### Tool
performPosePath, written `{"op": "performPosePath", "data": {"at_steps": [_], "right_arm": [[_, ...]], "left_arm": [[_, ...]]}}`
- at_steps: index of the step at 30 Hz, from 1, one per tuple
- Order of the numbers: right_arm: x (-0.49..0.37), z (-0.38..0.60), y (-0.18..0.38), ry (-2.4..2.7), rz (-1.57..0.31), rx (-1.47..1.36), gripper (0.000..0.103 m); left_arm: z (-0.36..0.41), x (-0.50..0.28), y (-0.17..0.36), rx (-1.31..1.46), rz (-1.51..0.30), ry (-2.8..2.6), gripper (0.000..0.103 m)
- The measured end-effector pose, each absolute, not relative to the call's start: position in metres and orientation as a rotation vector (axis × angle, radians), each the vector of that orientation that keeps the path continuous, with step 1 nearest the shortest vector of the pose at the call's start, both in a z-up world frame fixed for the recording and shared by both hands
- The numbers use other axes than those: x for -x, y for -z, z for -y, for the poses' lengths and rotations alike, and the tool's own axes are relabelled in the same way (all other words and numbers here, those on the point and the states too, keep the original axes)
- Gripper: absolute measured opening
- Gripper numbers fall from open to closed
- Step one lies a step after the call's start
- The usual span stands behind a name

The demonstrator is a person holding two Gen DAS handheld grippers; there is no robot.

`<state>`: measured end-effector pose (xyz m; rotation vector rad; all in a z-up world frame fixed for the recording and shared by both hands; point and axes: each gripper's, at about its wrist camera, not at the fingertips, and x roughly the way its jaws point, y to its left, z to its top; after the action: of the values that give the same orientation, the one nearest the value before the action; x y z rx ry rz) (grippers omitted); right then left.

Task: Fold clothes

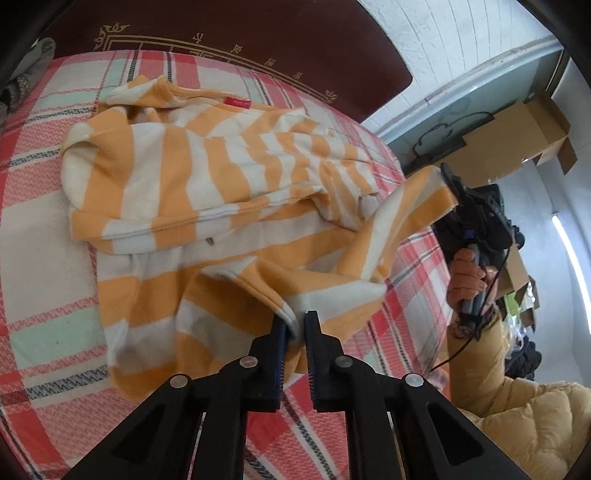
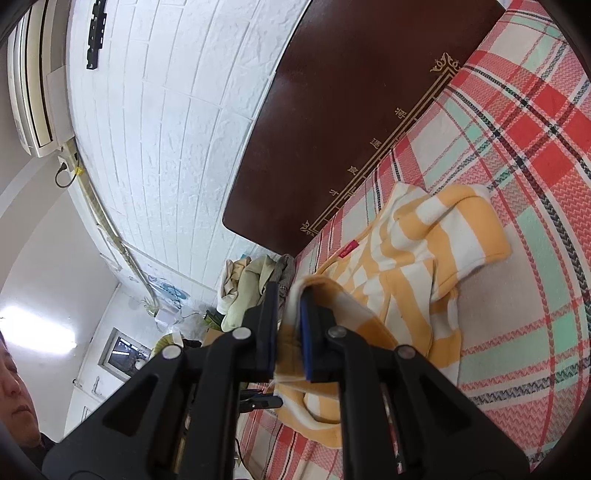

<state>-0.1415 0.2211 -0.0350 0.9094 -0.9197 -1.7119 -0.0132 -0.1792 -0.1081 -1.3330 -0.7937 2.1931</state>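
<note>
An orange-and-white striped top [image 1: 221, 177] lies crumpled on the plaid bed cover [image 1: 48, 258], with a red label near its neck. My left gripper [image 1: 295, 321] is shut on a bunched edge of the near side of the top, and cloth shows between its fingers. At the right, my right gripper [image 1: 448, 177] pinches another corner of the same top and holds it lifted off the bed. In the right wrist view the right gripper [image 2: 290, 295] is shut on a fold of the striped top [image 2: 424, 258], which trails from it down onto the bed.
A dark brown headboard [image 1: 258, 33] runs along the far side of the bed against a white brick wall [image 2: 166, 147]. Cardboard boxes [image 1: 517, 136] stand beyond the bed's right edge. A pile of other clothes [image 2: 251, 284] lies past the bed's end. A yellow padded sleeve [image 1: 517, 417] reaches in at the lower right.
</note>
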Motion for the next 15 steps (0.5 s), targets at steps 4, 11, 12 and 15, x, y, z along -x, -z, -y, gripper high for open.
{"op": "performPosePath", "data": {"at_steps": [4,11,12,15], "right_arm": [[0.147,-0.222,0.027,1.719,0.925,-0.888,0.013],[0.176,-0.220,0.018,1.759,0.932,-0.895,0.013],[0.183,-0.218,0.021,1.759,0.927,-0.915,0.013],[0.200,-0.208,0.032,1.826,0.863,-1.017,0.014]], "left_arm": [[0.195,0.019,0.091,1.171,1.006,-2.137,0.008],[0.232,0.044,0.065,0.954,1.176,-2.187,0.007],[0.235,0.048,0.065,0.964,1.161,-2.214,0.007],[0.241,0.057,0.067,1.022,1.110,-2.303,0.007]]}}
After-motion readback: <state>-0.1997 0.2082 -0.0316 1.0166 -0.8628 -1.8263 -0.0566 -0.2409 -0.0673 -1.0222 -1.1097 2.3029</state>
